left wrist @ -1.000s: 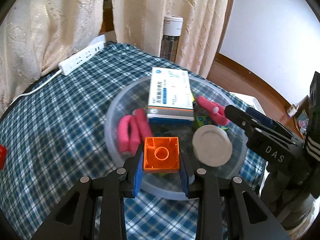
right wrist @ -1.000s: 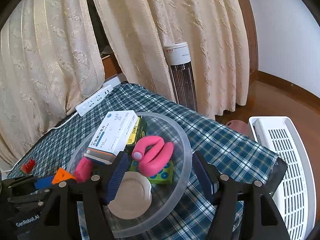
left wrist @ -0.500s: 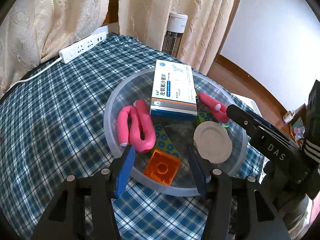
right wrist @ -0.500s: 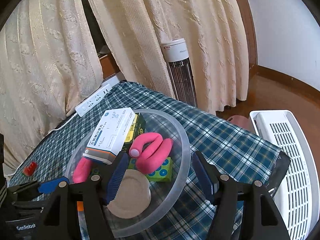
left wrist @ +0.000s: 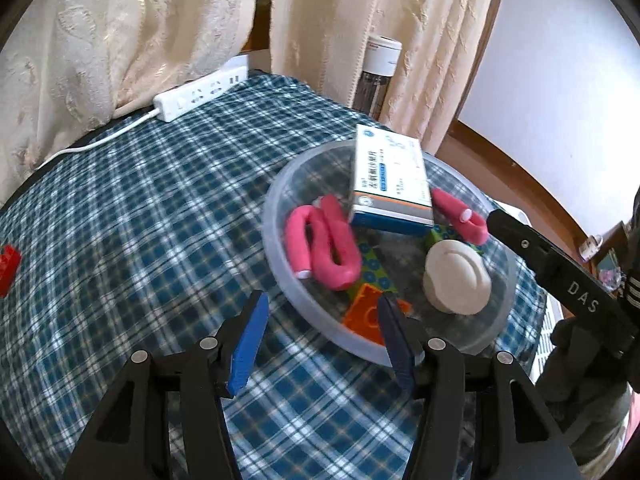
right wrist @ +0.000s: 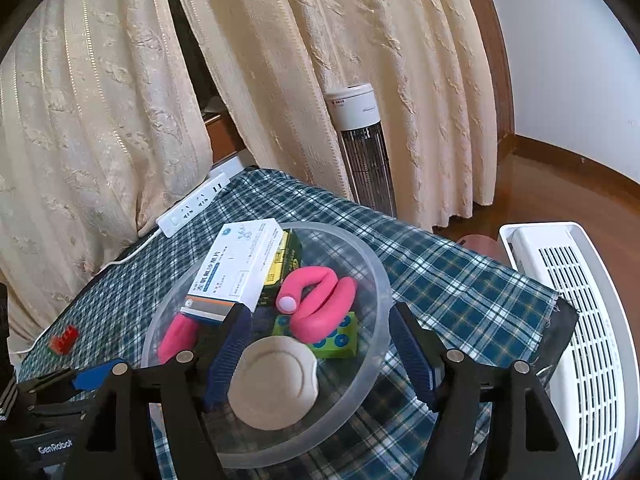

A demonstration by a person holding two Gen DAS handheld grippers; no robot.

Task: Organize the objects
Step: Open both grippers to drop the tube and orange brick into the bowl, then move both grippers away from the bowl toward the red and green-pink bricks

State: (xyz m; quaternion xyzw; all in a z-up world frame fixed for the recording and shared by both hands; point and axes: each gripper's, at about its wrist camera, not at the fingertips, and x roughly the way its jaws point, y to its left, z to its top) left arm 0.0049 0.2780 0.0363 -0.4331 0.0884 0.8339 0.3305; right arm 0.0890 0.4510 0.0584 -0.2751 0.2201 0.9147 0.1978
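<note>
Orange brick (left wrist: 366, 312) dropped into bowl (left wrist: 280, 264), left tongs (left wrist: 320, 334) just opening, empty, right tongs (right wrist: 320, 354) widening, empty

Bright daylight, slight motion blur, heavy fisheye bending, dark corners

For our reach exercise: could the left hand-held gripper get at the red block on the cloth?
Probably yes: the left hand-held gripper is open and empty, and only bare checked cloth lies between it and the red block.
</note>
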